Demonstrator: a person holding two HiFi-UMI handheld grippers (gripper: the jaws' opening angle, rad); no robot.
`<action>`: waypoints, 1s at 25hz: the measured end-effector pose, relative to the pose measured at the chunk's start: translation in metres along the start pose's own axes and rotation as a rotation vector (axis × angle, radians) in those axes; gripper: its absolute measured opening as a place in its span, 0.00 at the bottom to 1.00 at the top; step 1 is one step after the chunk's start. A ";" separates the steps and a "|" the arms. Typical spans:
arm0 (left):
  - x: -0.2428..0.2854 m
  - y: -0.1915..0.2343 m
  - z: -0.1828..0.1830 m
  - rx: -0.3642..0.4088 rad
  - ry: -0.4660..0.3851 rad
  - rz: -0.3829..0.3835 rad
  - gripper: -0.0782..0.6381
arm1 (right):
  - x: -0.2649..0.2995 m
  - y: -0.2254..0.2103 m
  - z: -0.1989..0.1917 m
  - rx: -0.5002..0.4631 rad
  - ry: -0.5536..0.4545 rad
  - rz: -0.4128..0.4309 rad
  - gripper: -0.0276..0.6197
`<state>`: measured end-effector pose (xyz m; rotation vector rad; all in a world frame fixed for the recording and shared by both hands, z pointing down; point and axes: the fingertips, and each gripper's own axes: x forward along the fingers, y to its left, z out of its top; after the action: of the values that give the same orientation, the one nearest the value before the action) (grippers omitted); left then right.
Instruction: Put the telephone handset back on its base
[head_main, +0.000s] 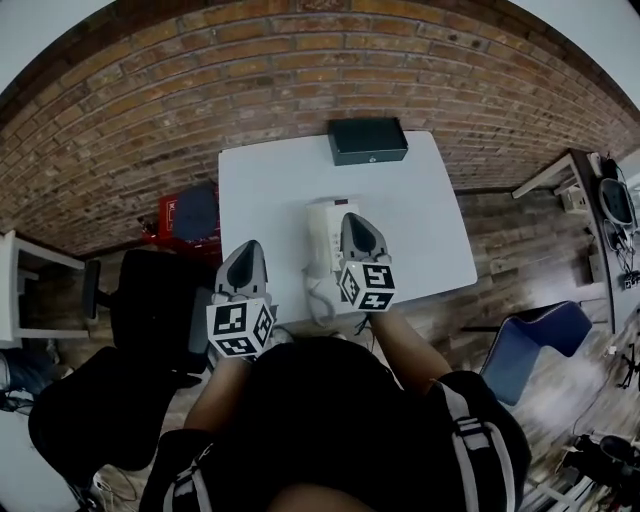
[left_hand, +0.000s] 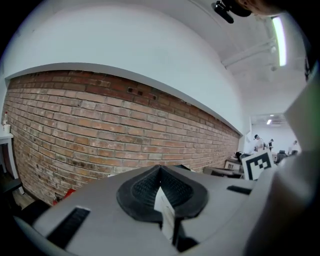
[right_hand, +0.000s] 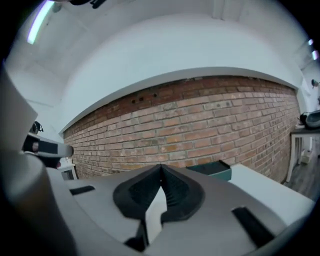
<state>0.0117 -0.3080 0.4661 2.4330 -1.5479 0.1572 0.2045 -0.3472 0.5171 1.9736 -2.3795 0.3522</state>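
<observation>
In the head view a white telephone (head_main: 322, 228) sits near the front edge of the white table (head_main: 420, 215), with its coiled cord (head_main: 318, 297) trailing toward the edge. My right gripper (head_main: 353, 219) hovers over the phone's right side and hides part of it, so I cannot tell how the handset lies. The right gripper view shows those jaws (right_hand: 161, 169) shut and empty, aimed at the brick wall. My left gripper (head_main: 250, 247) is held left of the phone, off the table's front left corner. Its own view shows it (left_hand: 160, 168) shut with nothing between the jaws.
A dark green box (head_main: 368, 140) (right_hand: 215, 169) lies at the table's far edge by the brick wall. A black chair (head_main: 150, 300) and a red item (head_main: 180, 215) stand to the left. A blue chair (head_main: 535, 335) is to the right, with a cluttered desk (head_main: 590, 195) beyond it.
</observation>
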 end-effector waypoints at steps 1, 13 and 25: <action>0.004 -0.005 0.000 0.003 -0.001 -0.013 0.11 | -0.006 0.000 0.012 -0.018 -0.022 0.000 0.04; 0.032 -0.044 0.009 0.026 -0.002 -0.133 0.11 | -0.079 -0.019 0.086 -0.100 -0.182 -0.024 0.04; 0.032 -0.056 0.005 0.029 0.011 -0.160 0.11 | -0.088 -0.037 0.080 -0.079 -0.179 -0.069 0.04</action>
<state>0.0761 -0.3151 0.4598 2.5601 -1.3485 0.1635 0.2670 -0.2839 0.4300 2.1280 -2.3756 0.0809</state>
